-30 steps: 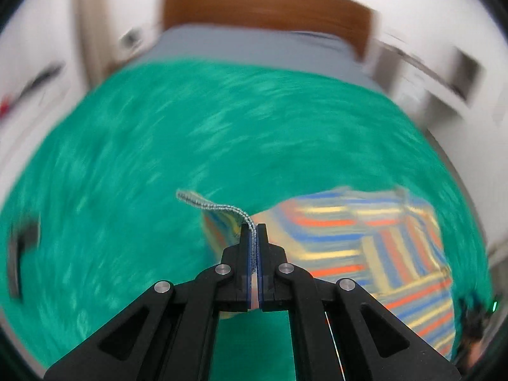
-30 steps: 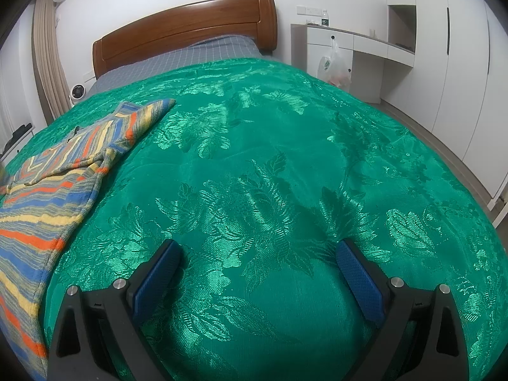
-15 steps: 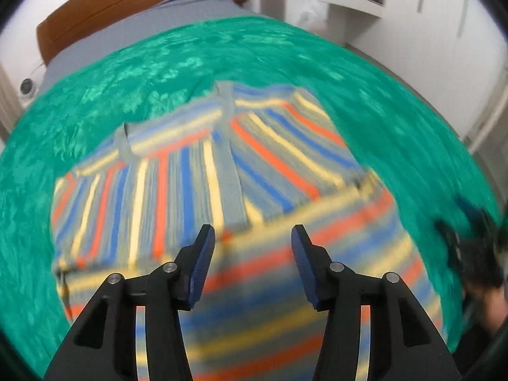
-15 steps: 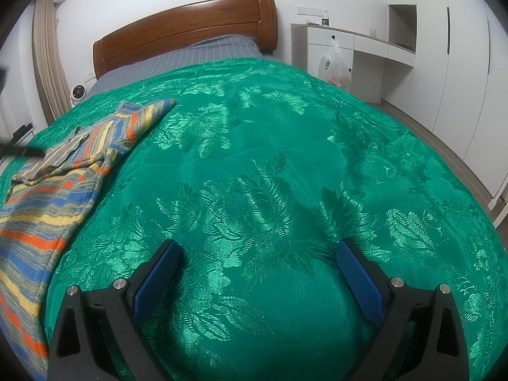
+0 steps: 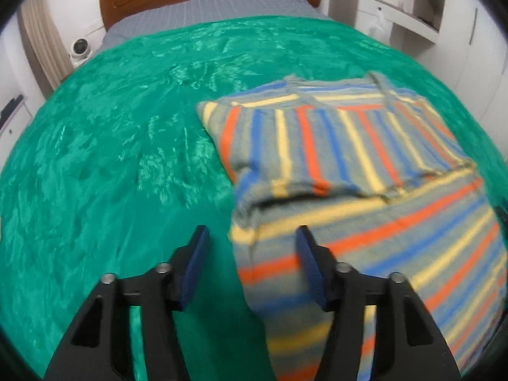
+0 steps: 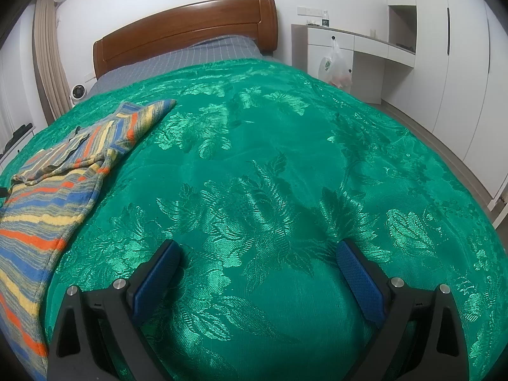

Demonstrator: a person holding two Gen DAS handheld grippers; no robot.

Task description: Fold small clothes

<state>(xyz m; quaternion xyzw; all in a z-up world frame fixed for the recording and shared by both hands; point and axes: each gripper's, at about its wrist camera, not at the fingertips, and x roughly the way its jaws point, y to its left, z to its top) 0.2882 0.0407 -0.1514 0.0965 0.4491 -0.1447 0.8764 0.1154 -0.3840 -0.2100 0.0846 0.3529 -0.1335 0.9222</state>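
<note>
A striped knit garment (image 5: 365, 190) in grey, blue, yellow and orange lies on the green bedspread (image 5: 111, 158), its top part folded down over its body. My left gripper (image 5: 252, 244) is open and empty, hovering over the garment's left edge. In the right wrist view the garment (image 6: 47, 190) lies at the far left. My right gripper (image 6: 255, 260) is open wide and empty over bare bedspread (image 6: 285, 158), to the right of the garment.
A wooden headboard (image 6: 187, 28) and grey sheet (image 6: 197, 57) lie at the far end of the bed. A white desk unit (image 6: 355, 50) with a hanging plastic bag (image 6: 335, 70) stands at the right. A small white fan (image 5: 81, 49) sits at the left.
My left gripper let go of the garment's edge, opened, and drew back to the garment's left edge. The garment's top now lies folded over. The right gripper has not moved.
</note>
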